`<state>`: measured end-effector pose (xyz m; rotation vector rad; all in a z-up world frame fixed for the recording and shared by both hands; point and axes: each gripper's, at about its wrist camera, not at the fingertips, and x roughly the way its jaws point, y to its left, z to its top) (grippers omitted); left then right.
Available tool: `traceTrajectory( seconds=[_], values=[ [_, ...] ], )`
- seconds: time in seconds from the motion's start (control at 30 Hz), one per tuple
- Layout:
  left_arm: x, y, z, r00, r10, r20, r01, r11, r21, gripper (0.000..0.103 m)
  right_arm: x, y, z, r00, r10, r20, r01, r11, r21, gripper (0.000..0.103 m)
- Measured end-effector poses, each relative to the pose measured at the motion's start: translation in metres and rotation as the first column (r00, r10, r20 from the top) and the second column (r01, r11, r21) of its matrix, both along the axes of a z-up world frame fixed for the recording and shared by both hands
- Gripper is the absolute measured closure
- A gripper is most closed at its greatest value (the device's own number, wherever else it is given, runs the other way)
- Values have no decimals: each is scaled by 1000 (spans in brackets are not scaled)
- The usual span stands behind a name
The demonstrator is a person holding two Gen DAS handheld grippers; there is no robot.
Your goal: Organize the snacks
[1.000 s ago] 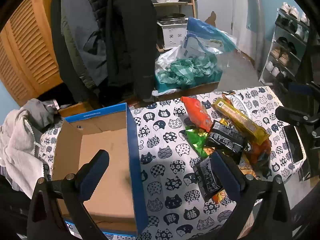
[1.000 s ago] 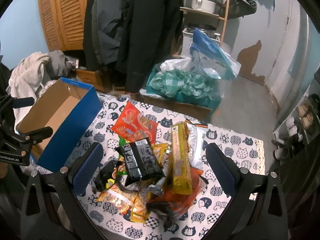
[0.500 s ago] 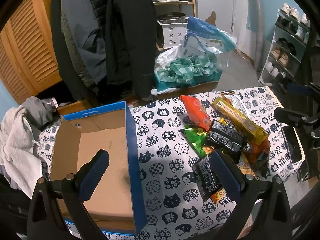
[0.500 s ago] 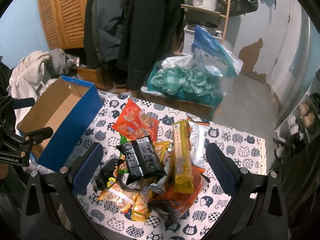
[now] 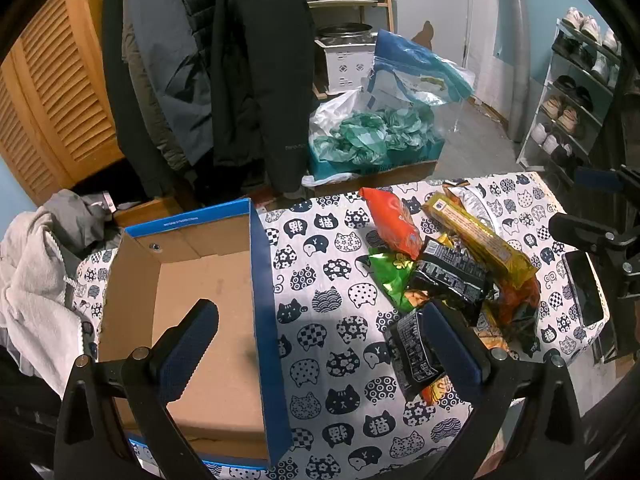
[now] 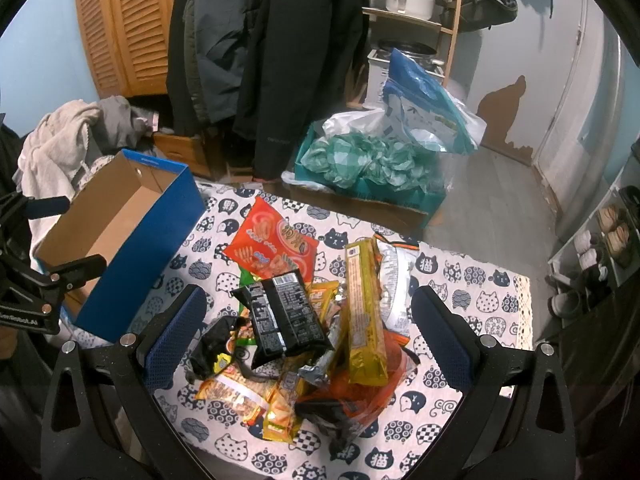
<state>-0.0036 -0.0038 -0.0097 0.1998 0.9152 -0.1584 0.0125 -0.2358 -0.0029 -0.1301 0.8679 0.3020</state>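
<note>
Glossy foil snack packets (image 6: 288, 320), matt cardboard box (image 5: 200, 280), printed cloth tablecloth (image 5: 332, 320)

A home entryway: hanging coats (image 5: 256, 80), shoe rack (image 5: 576, 92), louvered closet (image 6: 120, 24).

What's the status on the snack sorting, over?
Left claw open, empty. Right claw open over snack pile. Blue box holds nothing yet. Nothing blocking.

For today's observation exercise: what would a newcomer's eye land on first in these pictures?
A bright heap of snack packets sits on the cat-print tablecloth, a long yellow packet lying on top. Left of it stands an empty blue cardboard box. Both grippers are open.
</note>
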Motion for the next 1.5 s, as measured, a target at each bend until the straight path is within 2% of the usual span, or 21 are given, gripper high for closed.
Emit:
traceTrajectory(
  seconds=[1.5],
  values=[
    [-1,-2,0,1000,2,0,-2,1000,-19,0,0,1,-2,1000,-3,-7,3,1000,-4,2]
  ],
)
